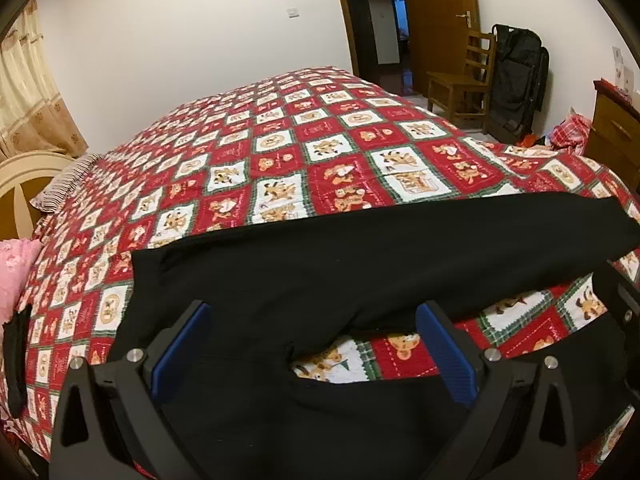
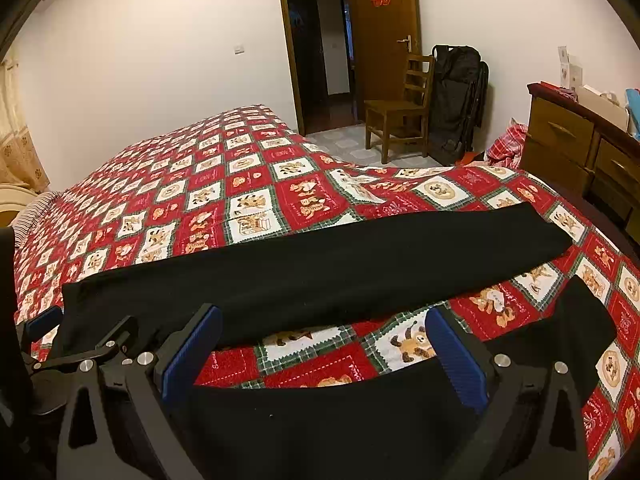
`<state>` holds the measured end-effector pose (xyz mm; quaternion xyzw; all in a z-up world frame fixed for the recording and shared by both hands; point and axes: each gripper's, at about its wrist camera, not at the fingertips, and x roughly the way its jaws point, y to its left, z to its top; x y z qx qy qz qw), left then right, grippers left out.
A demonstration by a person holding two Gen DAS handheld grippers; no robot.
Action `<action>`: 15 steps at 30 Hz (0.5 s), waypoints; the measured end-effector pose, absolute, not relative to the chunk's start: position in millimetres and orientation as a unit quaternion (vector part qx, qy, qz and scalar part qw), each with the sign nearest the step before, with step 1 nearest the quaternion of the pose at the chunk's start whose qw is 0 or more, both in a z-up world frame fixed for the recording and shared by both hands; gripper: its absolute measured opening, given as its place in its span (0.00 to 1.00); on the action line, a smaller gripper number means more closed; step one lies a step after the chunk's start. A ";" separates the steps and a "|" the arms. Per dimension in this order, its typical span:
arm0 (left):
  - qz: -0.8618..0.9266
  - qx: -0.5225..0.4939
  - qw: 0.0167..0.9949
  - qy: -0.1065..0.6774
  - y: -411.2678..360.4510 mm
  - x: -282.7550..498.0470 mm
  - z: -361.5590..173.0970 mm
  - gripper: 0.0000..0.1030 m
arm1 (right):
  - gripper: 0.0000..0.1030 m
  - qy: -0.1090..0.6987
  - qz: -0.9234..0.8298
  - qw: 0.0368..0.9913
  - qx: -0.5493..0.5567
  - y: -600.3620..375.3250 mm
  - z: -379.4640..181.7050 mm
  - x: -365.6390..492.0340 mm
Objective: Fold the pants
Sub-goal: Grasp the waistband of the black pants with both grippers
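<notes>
A: Black pants [image 1: 360, 248] spread flat across red patchwork quilt [image 1: 280, 140], legs parted at 6 o'clock, probably for laying one leg over the other.

B: Left gripper [image 1: 316, 344] wide open above crotch, gripping nothing. Right gripper [image 2: 324, 352] equally wide, at 6 o'clock over near leg [image 2: 320, 420], holding nothing; contact with cloth unclear.

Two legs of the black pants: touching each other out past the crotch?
Apart. The right wrist view shows the far leg and near leg split by a strip of quilt.
</notes>
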<state>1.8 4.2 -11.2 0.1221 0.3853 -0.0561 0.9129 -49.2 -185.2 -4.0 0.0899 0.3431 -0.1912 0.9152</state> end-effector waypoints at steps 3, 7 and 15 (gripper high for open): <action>-0.054 0.126 0.913 0.383 4.1 1.7 -10.1 1.00 | 0.99 0.343 -0.191 0.915 0.090 -185.6 -5.6 -49.1; -0.052 0.129 0.914 0.382 3.9 1.2 -9.3 1.00 | 0.99 0.345 -0.190 0.915 0.091 -185.5 -5.1 -49.2; -0.053 0.130 0.912 0.384 3.0 0.8 -10.0 1.00 | 0.99 0.347 -0.190 0.914 0.093 -185.9 -8.0 -48.3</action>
